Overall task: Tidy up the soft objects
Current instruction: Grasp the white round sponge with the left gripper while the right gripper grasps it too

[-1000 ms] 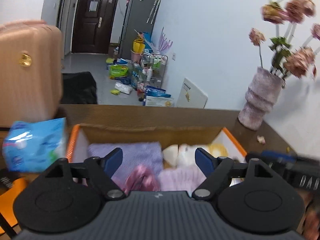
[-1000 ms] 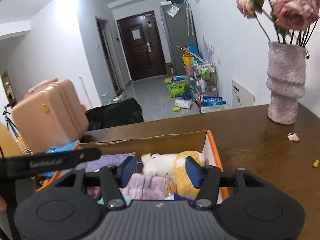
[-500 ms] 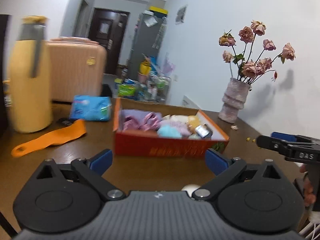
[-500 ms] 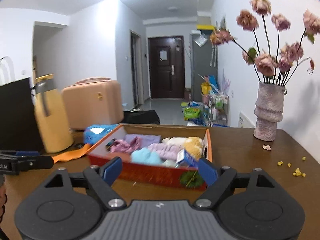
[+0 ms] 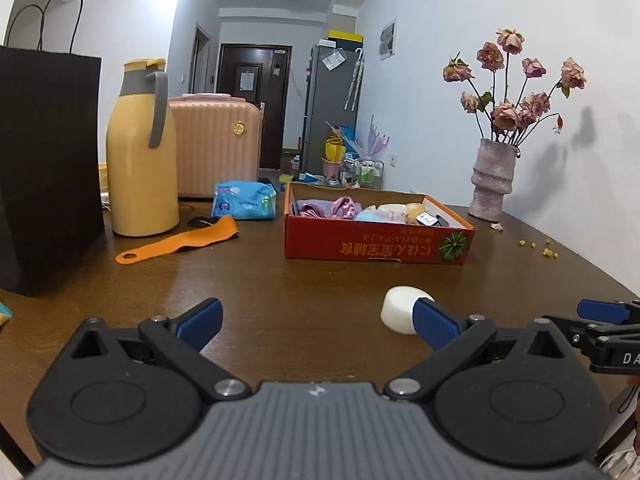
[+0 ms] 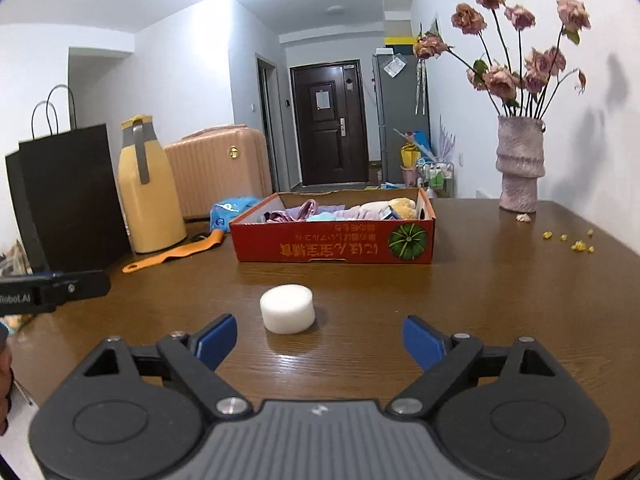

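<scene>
A white foam cylinder [image 6: 287, 309] sits alone on the brown desk [image 6: 500, 300], near its front edge, well apart from the red cardboard box [image 6: 334, 246] of soft things. Both the left hand-held gripper [image 5: 316, 320] and the right hand-held gripper [image 6: 320, 340] hover spread wide, holding nothing.

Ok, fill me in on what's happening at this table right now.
A person holds two handheld grippers over a wooden table, sorting soft items into a red cardboard box that already holds plush toys and cloths. One white foam cylinder sits on the table in front of the box, outside it. The right gripper is open and empty, with the cylinder just ahead of it. The left gripper is open and empty too, beside the cylinder.
</scene>
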Motion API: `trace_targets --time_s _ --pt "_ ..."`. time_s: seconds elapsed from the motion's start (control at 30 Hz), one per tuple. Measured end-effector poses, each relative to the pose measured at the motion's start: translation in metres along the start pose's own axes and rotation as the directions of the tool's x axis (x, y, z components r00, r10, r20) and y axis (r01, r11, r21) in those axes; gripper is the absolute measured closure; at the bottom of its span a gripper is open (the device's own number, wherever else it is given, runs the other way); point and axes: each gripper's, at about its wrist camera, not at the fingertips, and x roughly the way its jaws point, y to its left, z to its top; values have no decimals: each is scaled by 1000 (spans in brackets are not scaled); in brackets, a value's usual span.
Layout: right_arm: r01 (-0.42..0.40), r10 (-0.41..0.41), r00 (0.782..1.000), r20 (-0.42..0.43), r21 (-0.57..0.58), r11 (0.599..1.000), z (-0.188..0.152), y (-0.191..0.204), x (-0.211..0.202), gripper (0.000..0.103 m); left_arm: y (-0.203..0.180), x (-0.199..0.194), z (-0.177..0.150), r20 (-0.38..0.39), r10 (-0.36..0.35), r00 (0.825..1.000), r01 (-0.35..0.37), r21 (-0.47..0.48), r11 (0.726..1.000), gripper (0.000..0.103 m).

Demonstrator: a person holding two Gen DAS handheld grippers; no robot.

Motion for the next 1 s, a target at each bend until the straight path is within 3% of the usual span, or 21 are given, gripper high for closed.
trace_targets --time_s 0.33,0.4,0.53,0.63,0.8,0.83,0.93,1.0 --pt "-36 38 999 -27 50 998 5 -8 24 16 2 33 0 -59 -63 996 60 -50 997 0" --pt "-43 46 998 -48 66 997 9 -12 39 23 0 49 2 -70 -91 993 87 -58 995 2" --pt "-69 78 994 -80 108 992 18 -19 76 31 -8 94 7 -108 -130 986 124 -58 991 19" --pt "-87 102 989 -103 137 987 23 -21 105 43 -12 132 11 -156 -172 973 160 -85 983 32" --pt "-113 138 981 -135 180 977 28 -21 150 55 -13 178 15 -212 -273 938 242 -163 957 47" --pt "-116 144 979 -142 190 975 28 -21 158 56 -14 184 14 -221 -286 932 252 -173 952 56" --pt "-125 166 970 -178 220 967 24 -23 179 72 -14 200 10 -259 -333 907 286 -201 937 72" --pt "-146 194 963 -189 241 959 20 -24 185 83 -13 205 6 -276 -360 891 304 -225 926 77"
